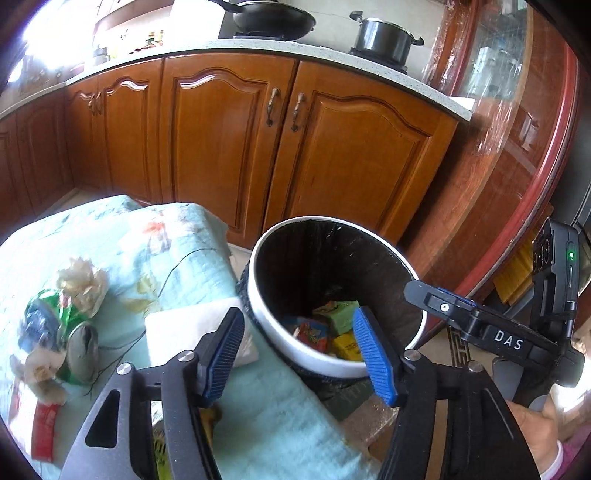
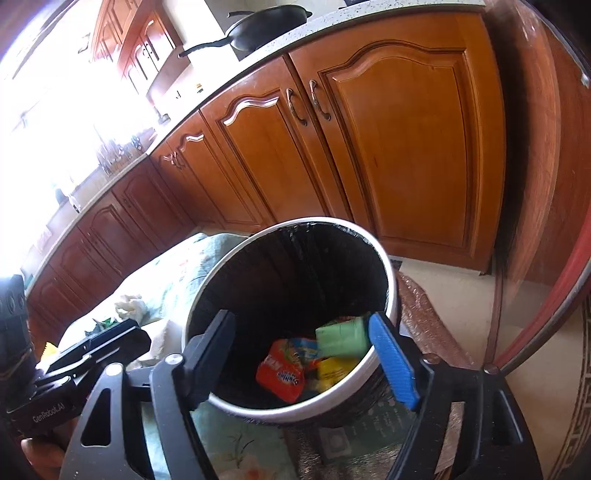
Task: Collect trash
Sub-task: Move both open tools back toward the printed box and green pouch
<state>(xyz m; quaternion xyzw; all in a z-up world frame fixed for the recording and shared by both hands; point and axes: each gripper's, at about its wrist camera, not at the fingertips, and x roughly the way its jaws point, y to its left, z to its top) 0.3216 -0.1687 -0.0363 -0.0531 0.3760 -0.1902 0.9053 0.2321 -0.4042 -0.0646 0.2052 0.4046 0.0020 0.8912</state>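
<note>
A white-rimmed trash bin (image 1: 280,332) with a black liner stands beside the cloth-covered table; it also shows in the right wrist view (image 2: 391,266). Inside lie a red wrapper (image 2: 284,376), a green packet (image 2: 343,336) and a yellow packet (image 2: 332,369). My left gripper (image 1: 303,354) is open and empty above the bin's near rim. My right gripper (image 2: 306,358) is open and empty over the bin mouth; it shows in the left wrist view (image 1: 436,299). On the table lie crumpled tissues (image 1: 83,282), a green crushed can (image 1: 70,332) and a red wrapper (image 1: 44,428).
A floral teal cloth (image 1: 177,236) covers the table. A white folded napkin (image 1: 192,325) lies near the bin. Wooden kitchen cabinets (image 1: 258,147) stand behind, with a wok (image 1: 273,18) and a pot (image 1: 384,37) on the counter. A glass-fronted cabinet (image 1: 517,110) is to the right.
</note>
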